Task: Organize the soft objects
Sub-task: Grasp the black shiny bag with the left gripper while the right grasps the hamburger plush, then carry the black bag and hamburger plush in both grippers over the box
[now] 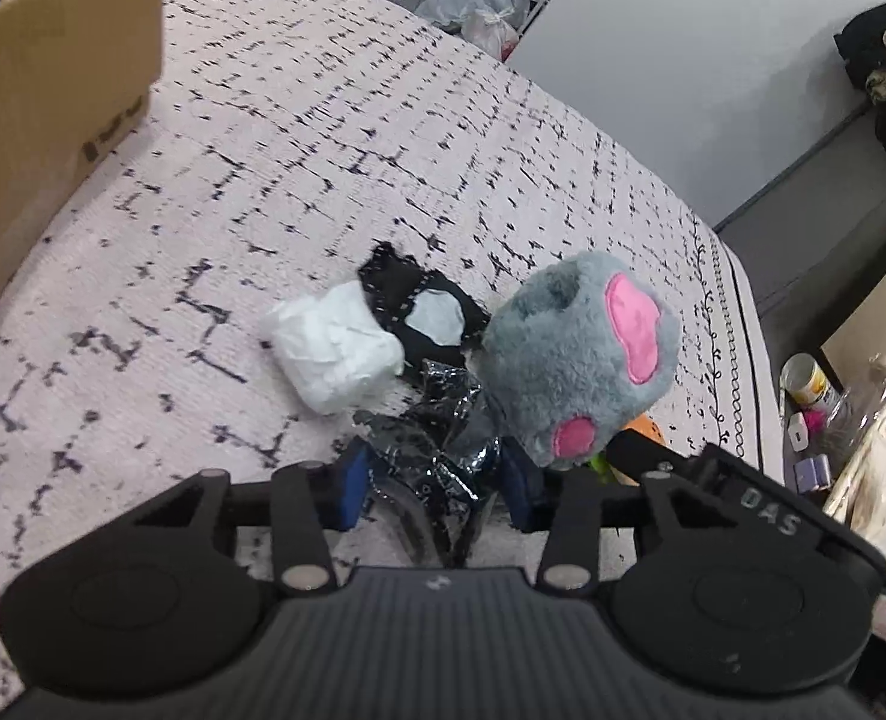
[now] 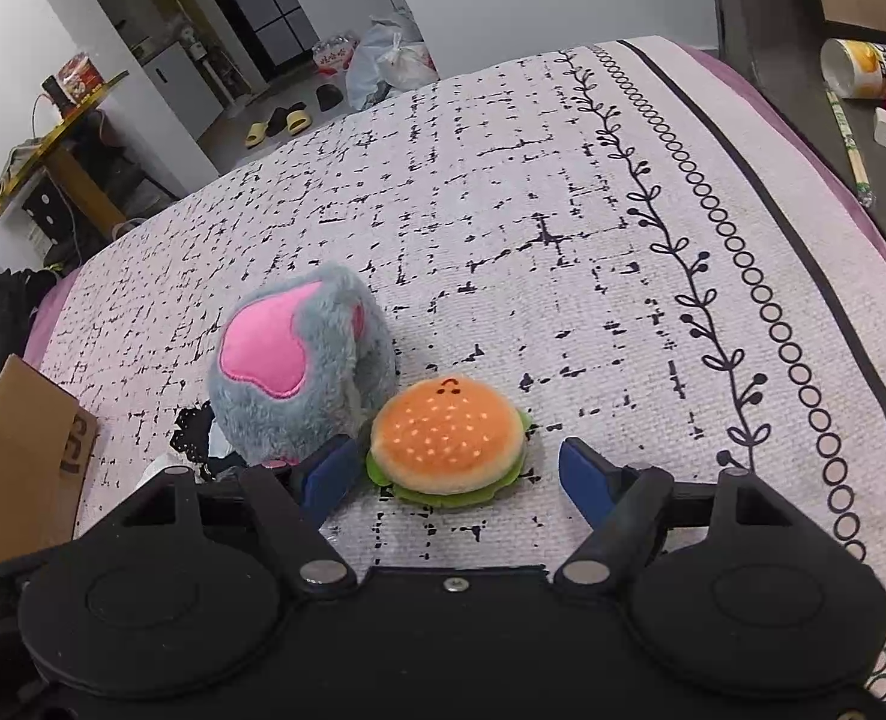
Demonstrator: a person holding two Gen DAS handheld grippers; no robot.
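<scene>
A grey plush paw with pink pads (image 1: 581,354) lies on the patterned bedspread, also in the right wrist view (image 2: 302,360). Left of it lie a white soft bundle (image 1: 338,351) and a black-and-white item (image 1: 425,309). My left gripper (image 1: 437,480) has its blue pads (image 1: 353,489) around a crumpled shiny black wrapper (image 1: 437,450); whether they press it I cannot tell. My right gripper (image 2: 458,474) is open, its blue fingers (image 2: 584,480) on either side of a small plush hamburger (image 2: 446,441) that lies on the bed beside the paw.
A cardboard box (image 1: 53,90) stands at the left on the bed; its corner shows in the right wrist view (image 2: 29,450). The bed edge (image 1: 749,330) drops to a dark ledge with a can (image 1: 806,381) and small items. Plastic bags and slippers lie on the far floor.
</scene>
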